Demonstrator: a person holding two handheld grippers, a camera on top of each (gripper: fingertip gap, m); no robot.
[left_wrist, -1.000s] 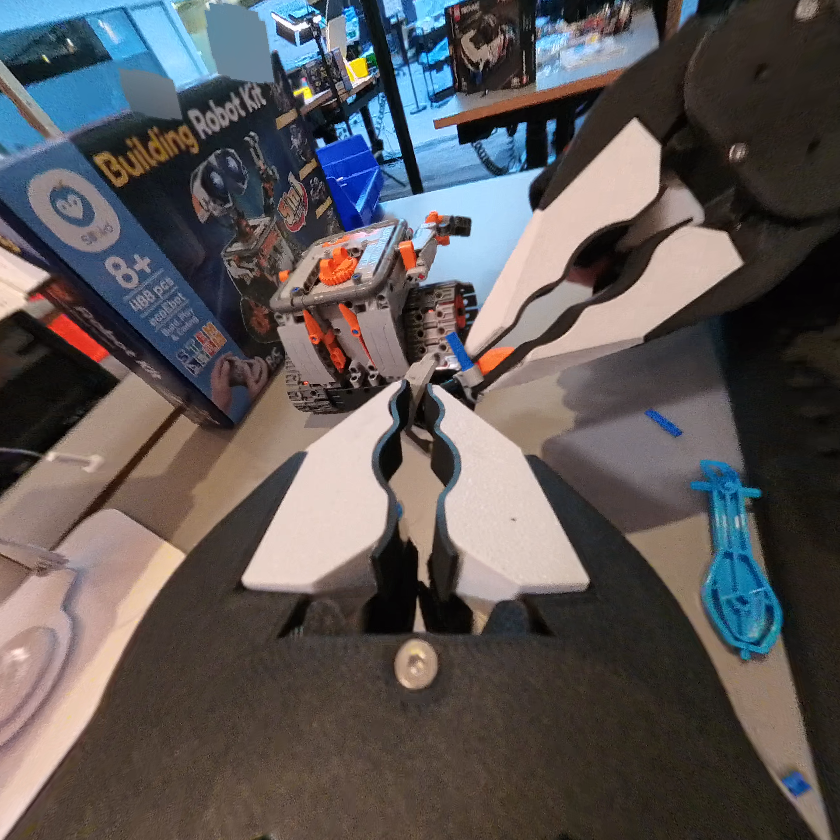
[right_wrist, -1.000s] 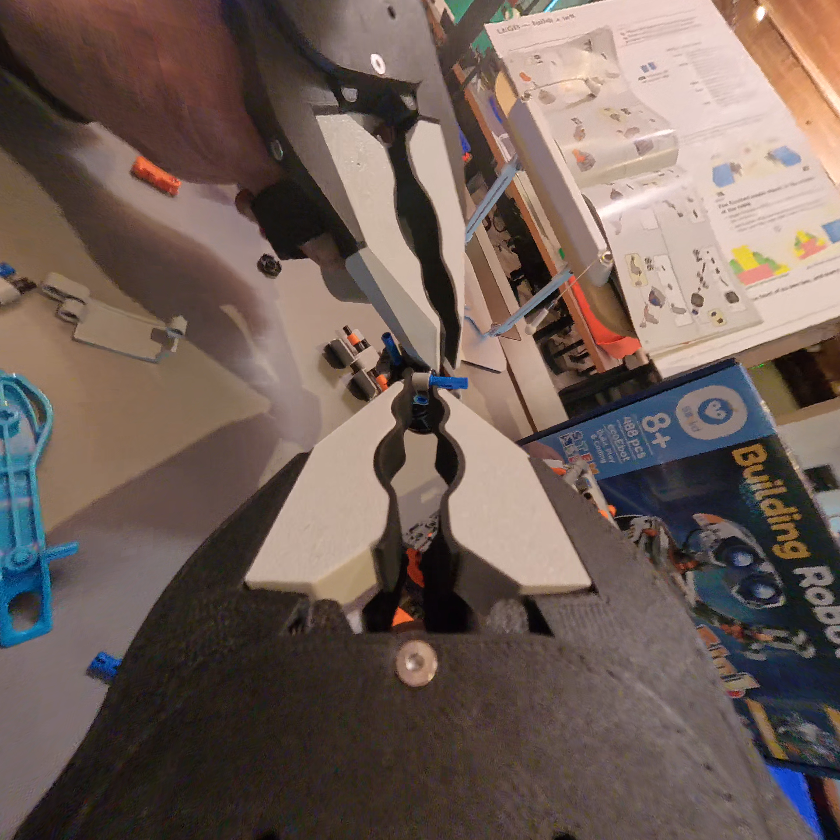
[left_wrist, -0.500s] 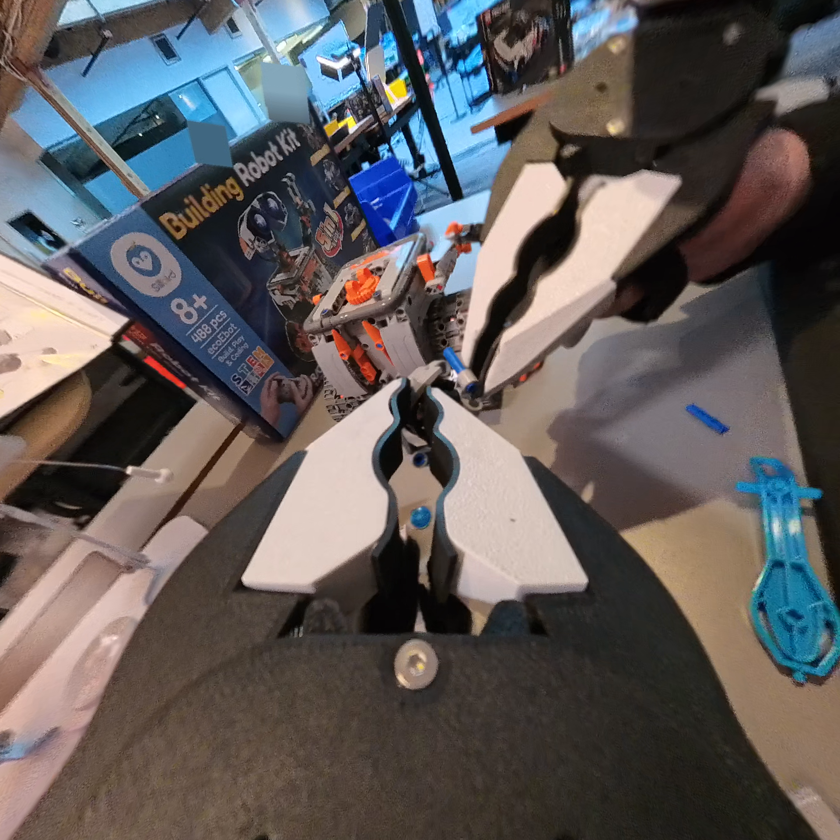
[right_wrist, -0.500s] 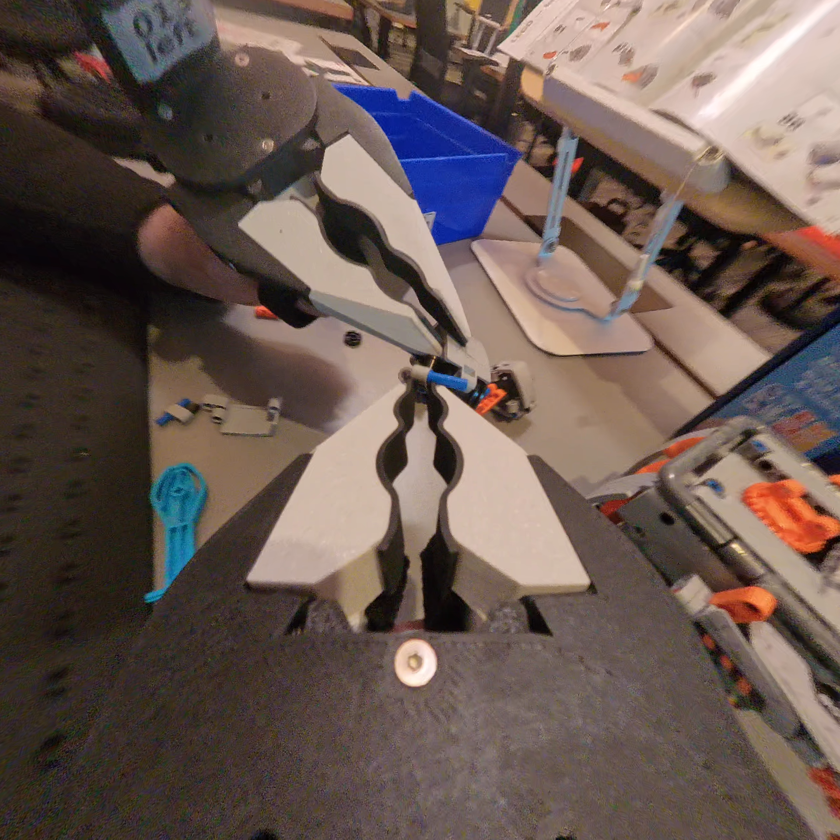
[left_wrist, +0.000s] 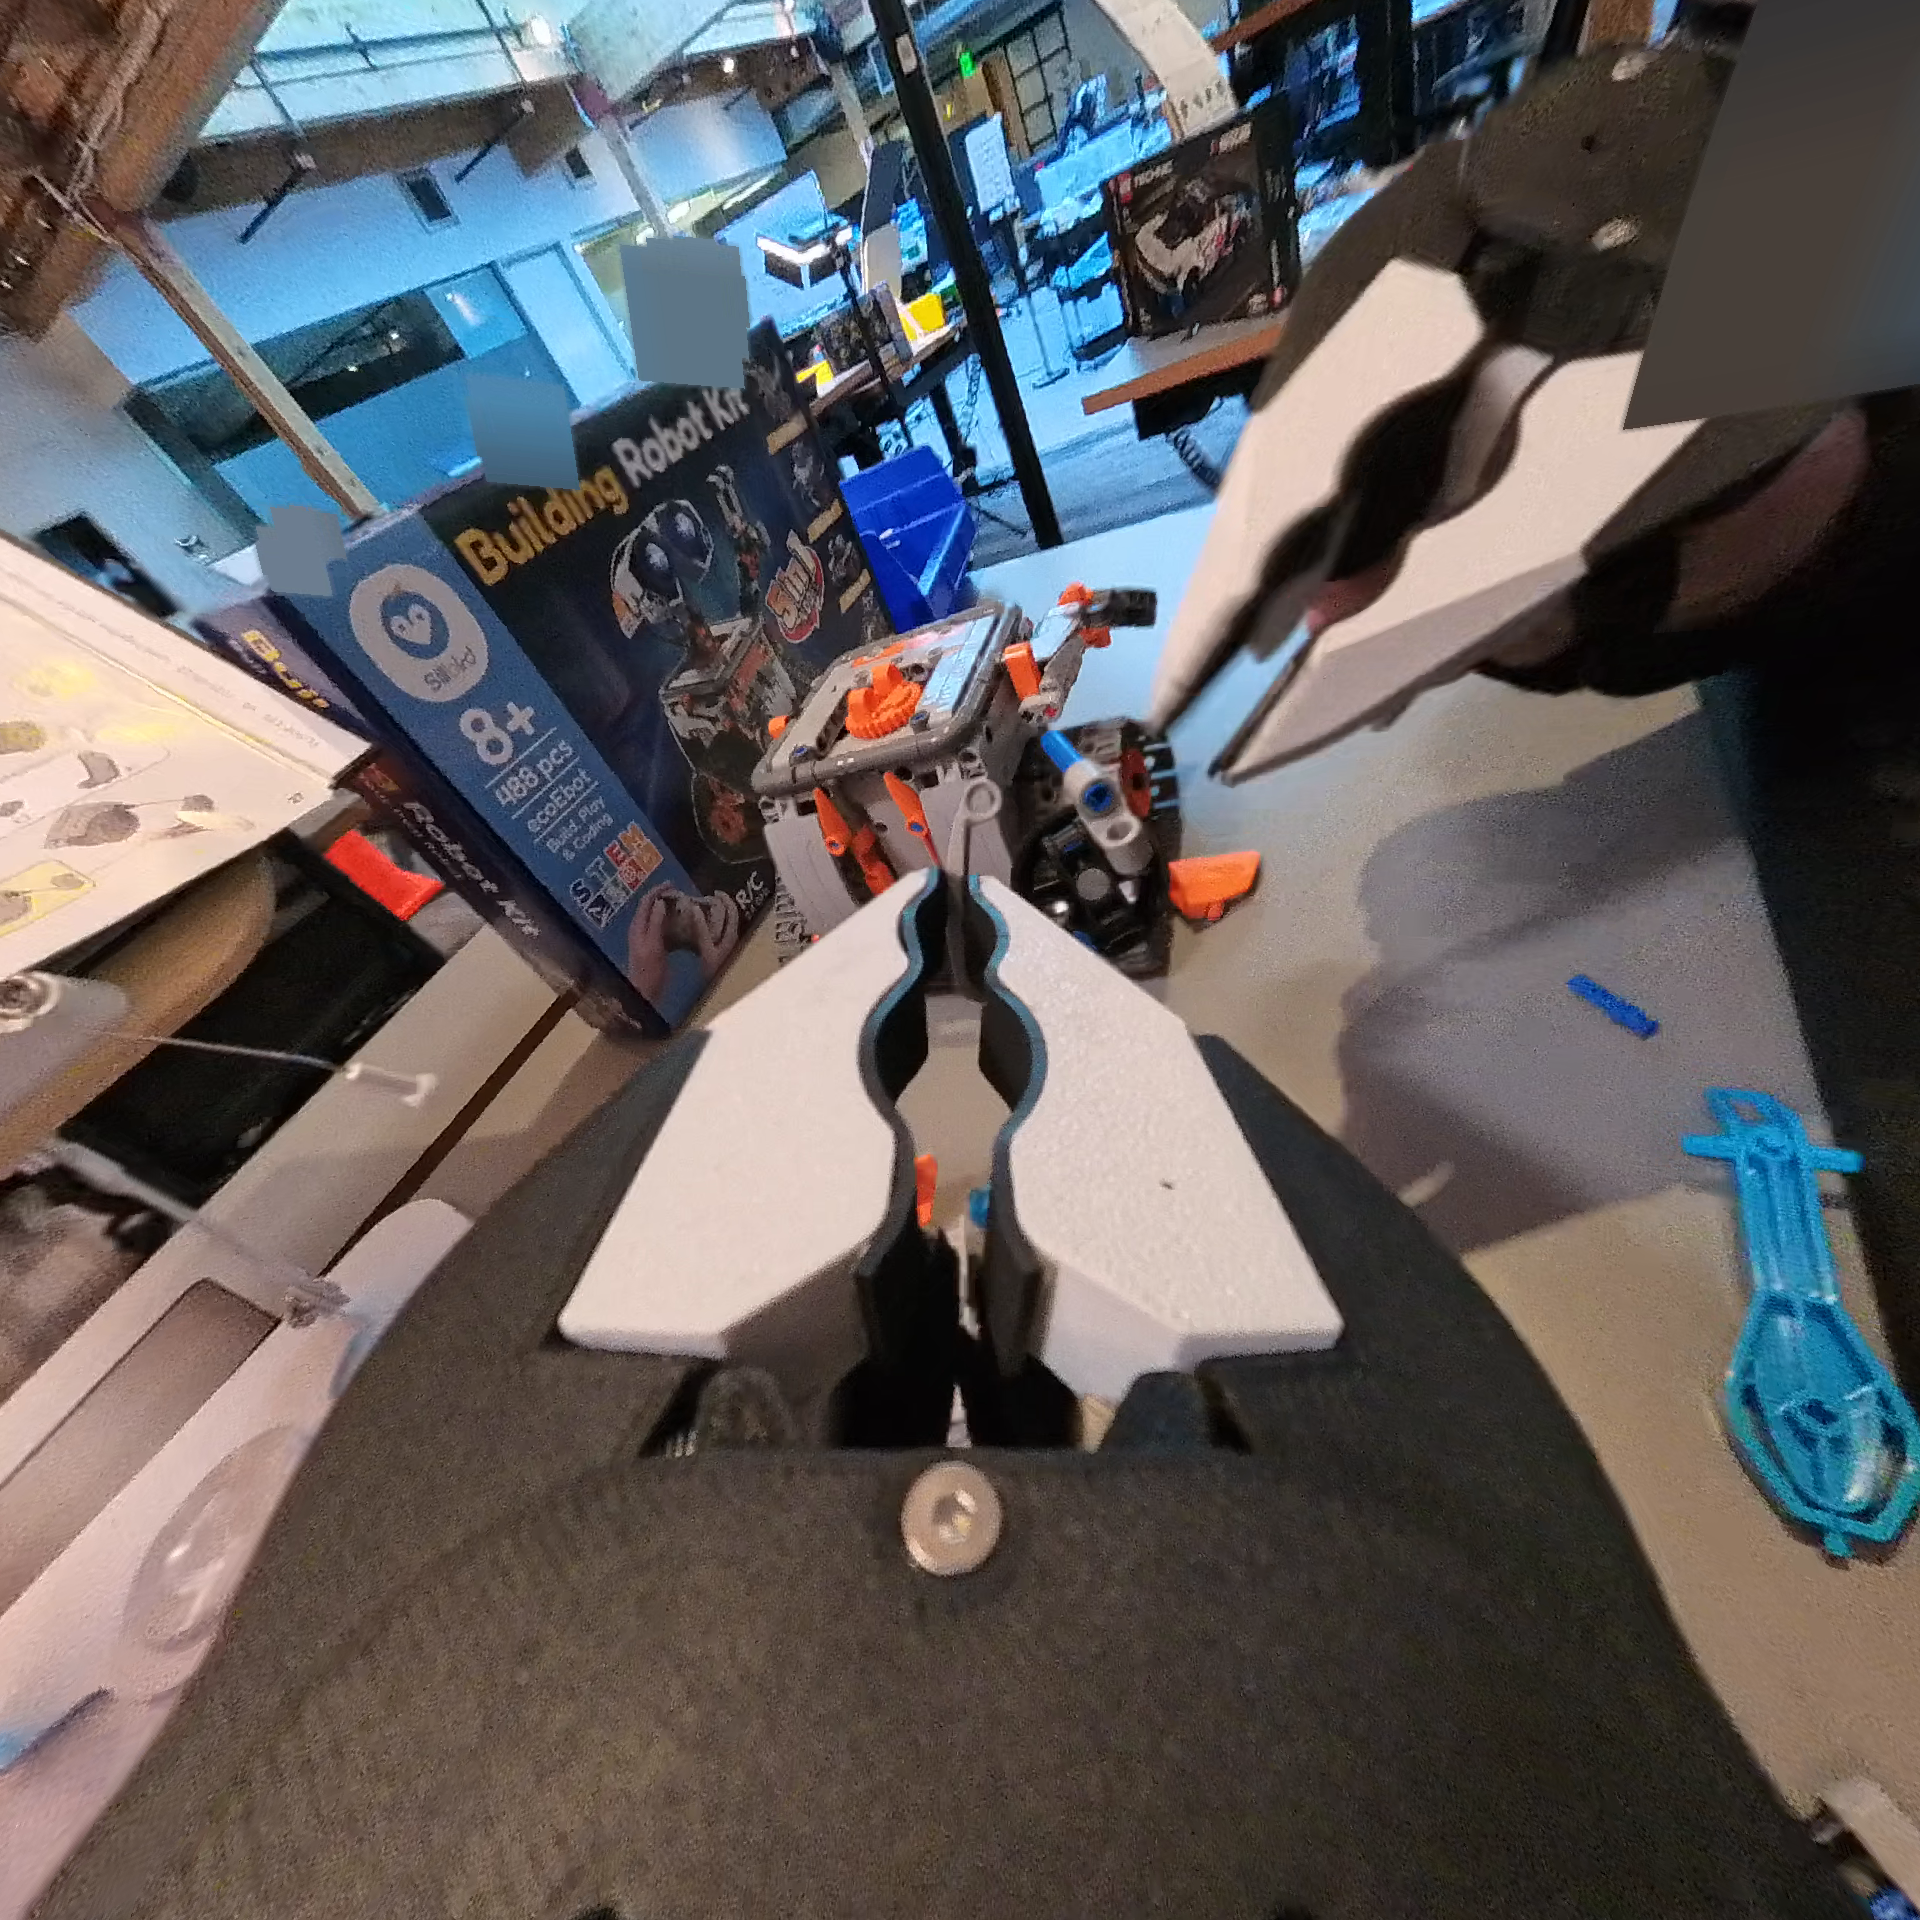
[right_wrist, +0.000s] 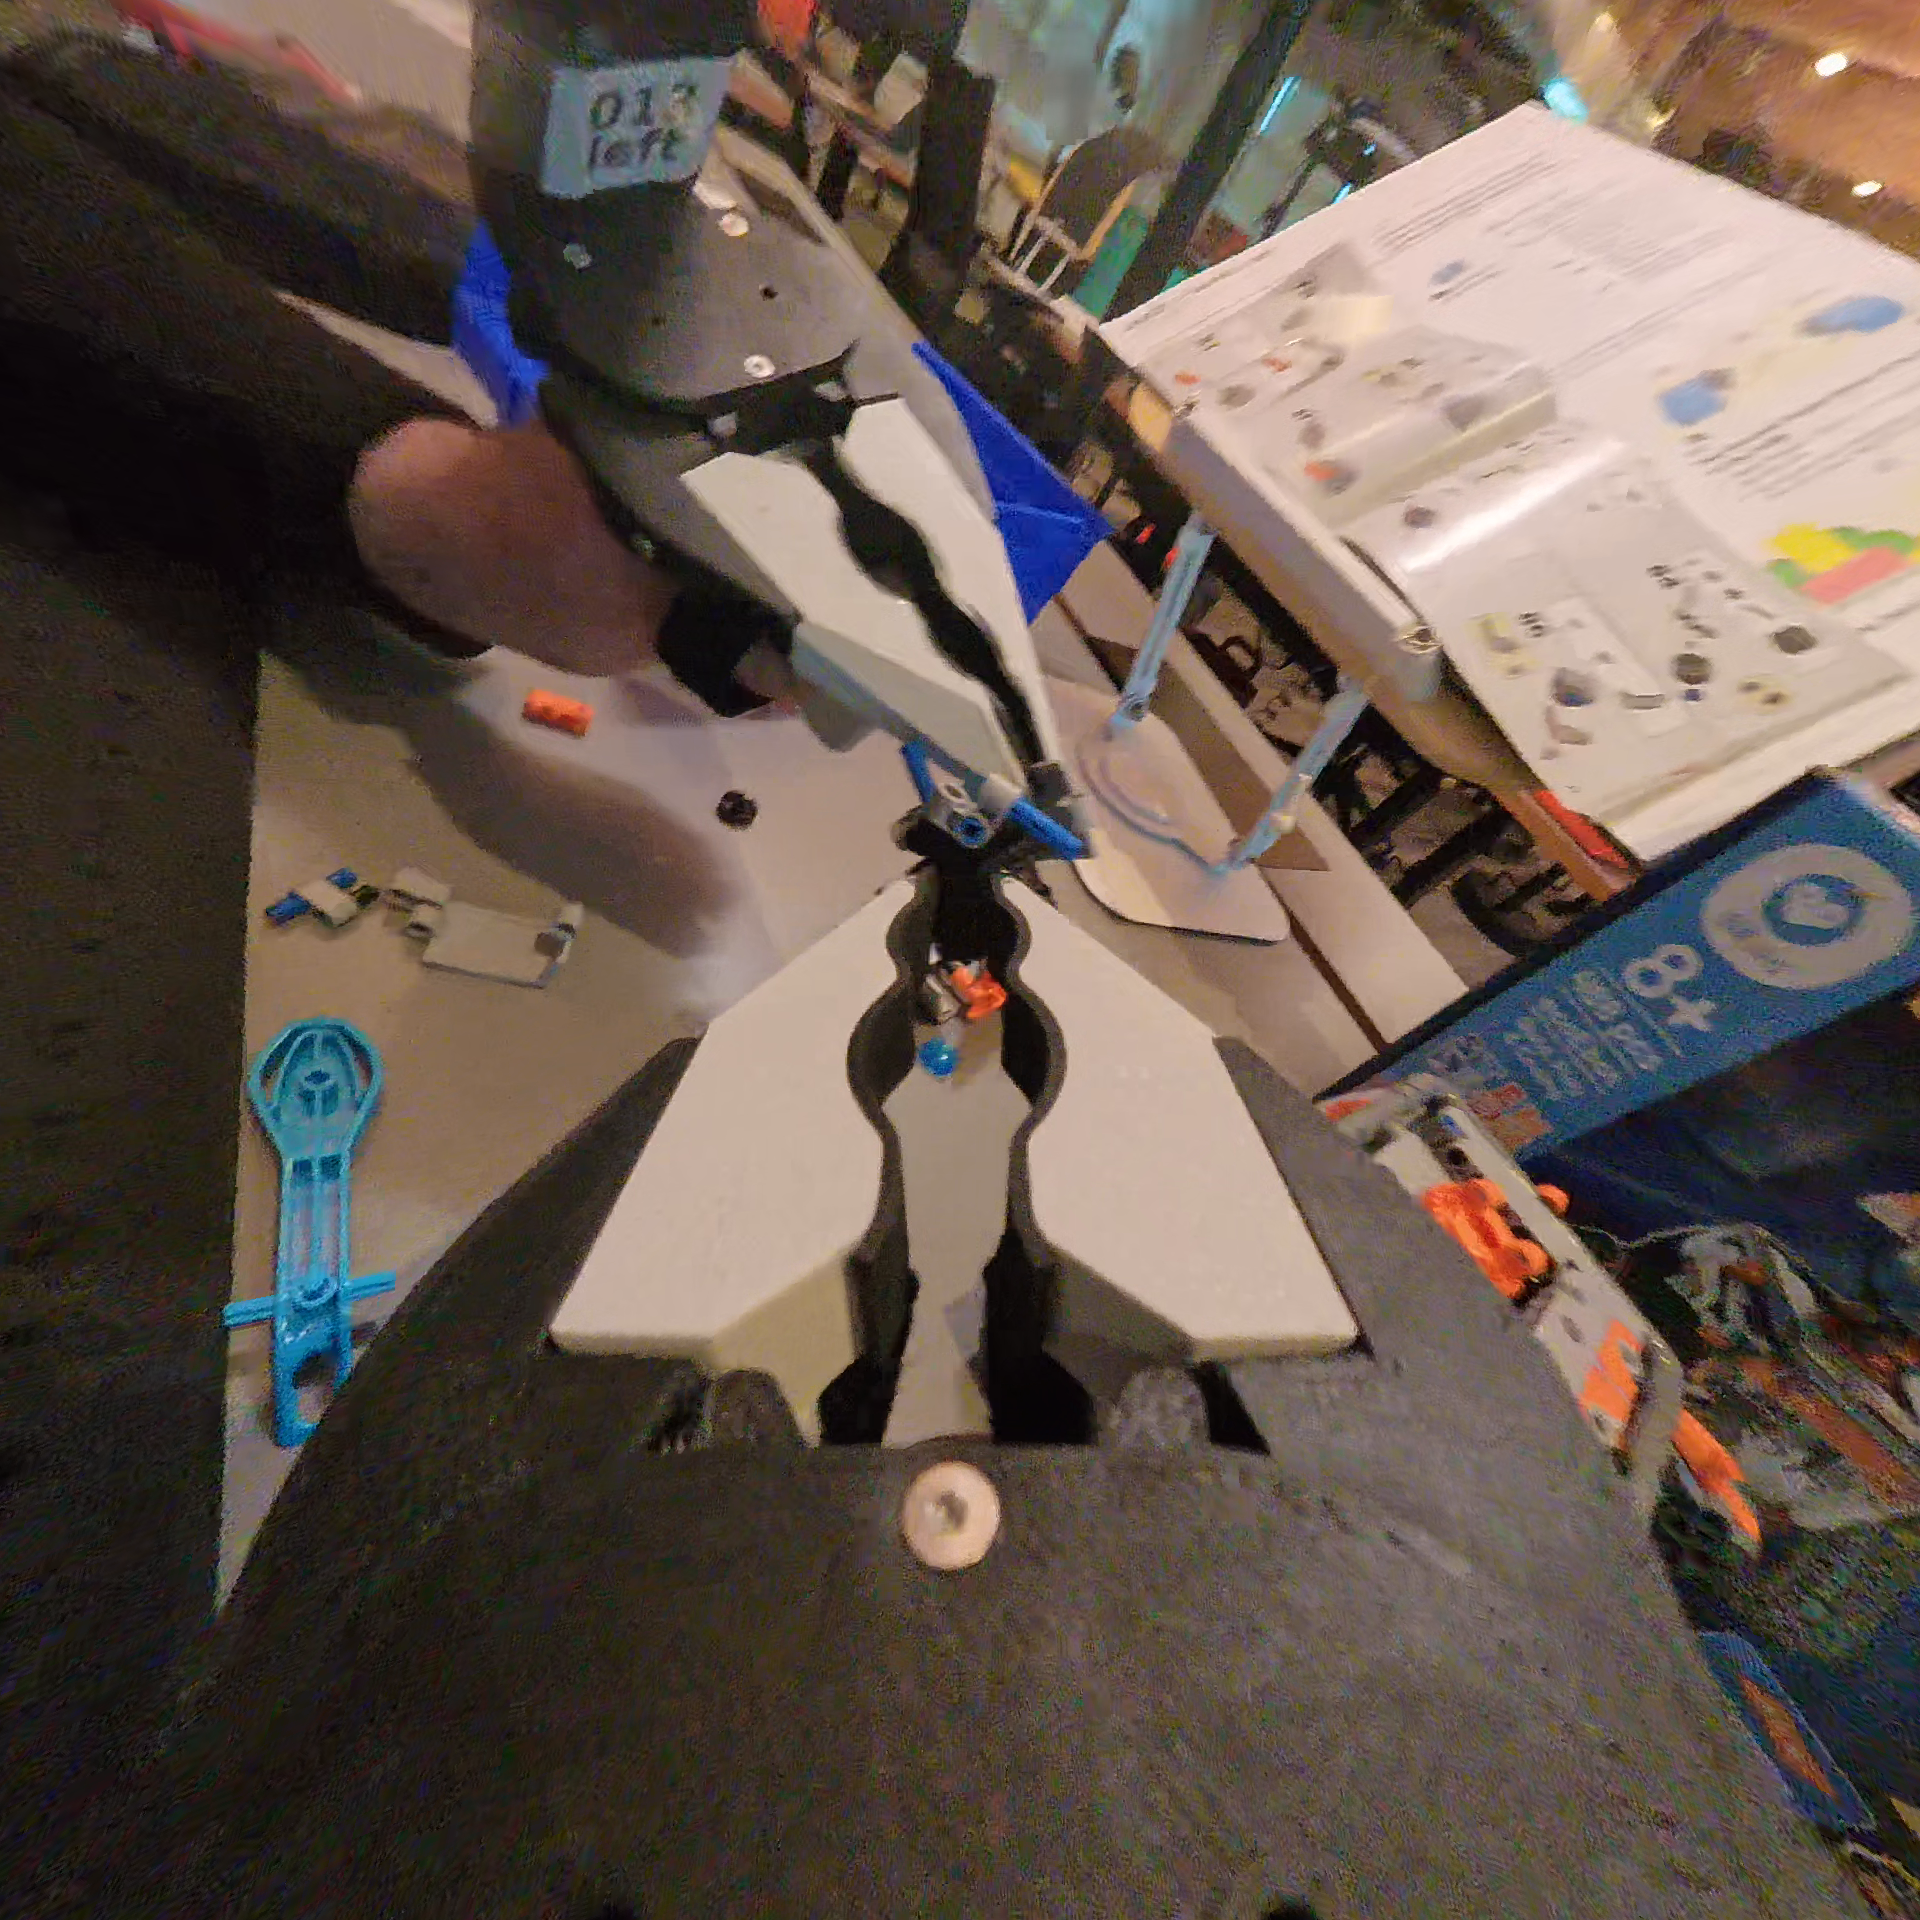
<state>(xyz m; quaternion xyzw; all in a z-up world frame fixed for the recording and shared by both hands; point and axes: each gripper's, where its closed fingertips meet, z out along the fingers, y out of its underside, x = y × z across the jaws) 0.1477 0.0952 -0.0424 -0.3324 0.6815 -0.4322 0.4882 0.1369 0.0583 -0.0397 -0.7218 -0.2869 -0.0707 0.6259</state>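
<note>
My right gripper (right_wrist: 961, 891) has pulled away, open a crack, empty — left gripper (left_wrist: 954, 885) pinches 1 thin grey piece (left_wrist: 968, 821).

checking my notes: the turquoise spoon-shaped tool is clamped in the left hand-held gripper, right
No. The turquoise spoon-shaped tool lies loose on the table, as the left wrist view shows. The left hand-held gripper is shut on a thin grey piece.
</note>
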